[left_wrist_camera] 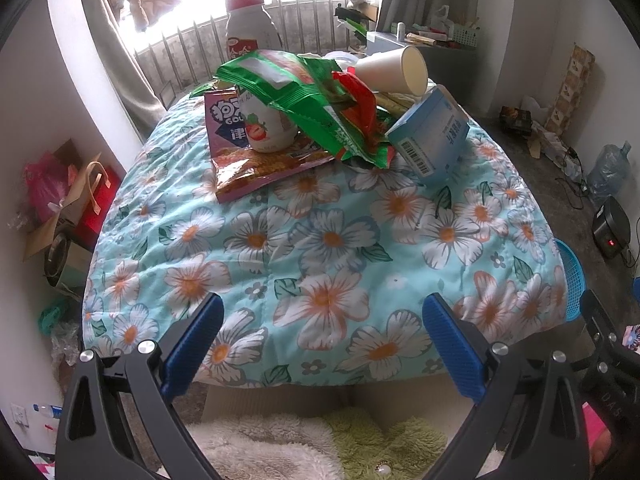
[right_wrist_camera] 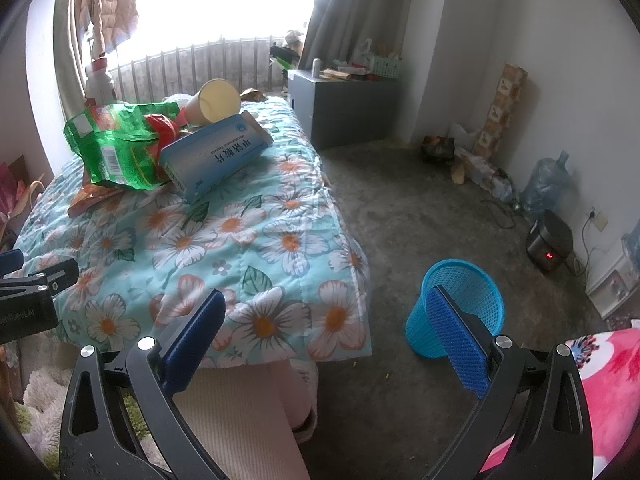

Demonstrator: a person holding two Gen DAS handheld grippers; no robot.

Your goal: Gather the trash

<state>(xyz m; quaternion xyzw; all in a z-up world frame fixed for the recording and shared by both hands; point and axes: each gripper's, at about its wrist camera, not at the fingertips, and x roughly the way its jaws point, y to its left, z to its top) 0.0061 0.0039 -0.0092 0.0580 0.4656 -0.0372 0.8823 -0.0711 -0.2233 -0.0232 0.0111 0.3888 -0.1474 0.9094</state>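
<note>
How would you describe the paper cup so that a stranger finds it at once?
Look at the flowered quilt, then at the trash pile at its far end. On top of the pile, above the blue box, lies the paper cup. It alone is plain white, tipped on its side, mouth open.

A heap of trash sits at the far end of the flower-printed quilt (left_wrist_camera: pixel 320 240): the flat purple snack packet (left_wrist_camera: pixel 256 160) lies at the bottom with the small white yoghurt bottle (left_wrist_camera: pixel 272 128) standing on it, and the crinkled green foil bag (left_wrist_camera: pixel 304 100) drapes over that bottle. To the right of the bag the light blue cardboard box (left_wrist_camera: pixel 432 136) leans tilted, with the white paper cup (left_wrist_camera: pixel 396 70) lying on its side just behind and above it. The tall white plastic bottle (left_wrist_camera: pixel 250 26) stands behind the heap, and the blue mesh plastic wastebasket (right_wrist_camera: pixel 460 308) stands on the floor to the right of the quilt's near corner.
</note>
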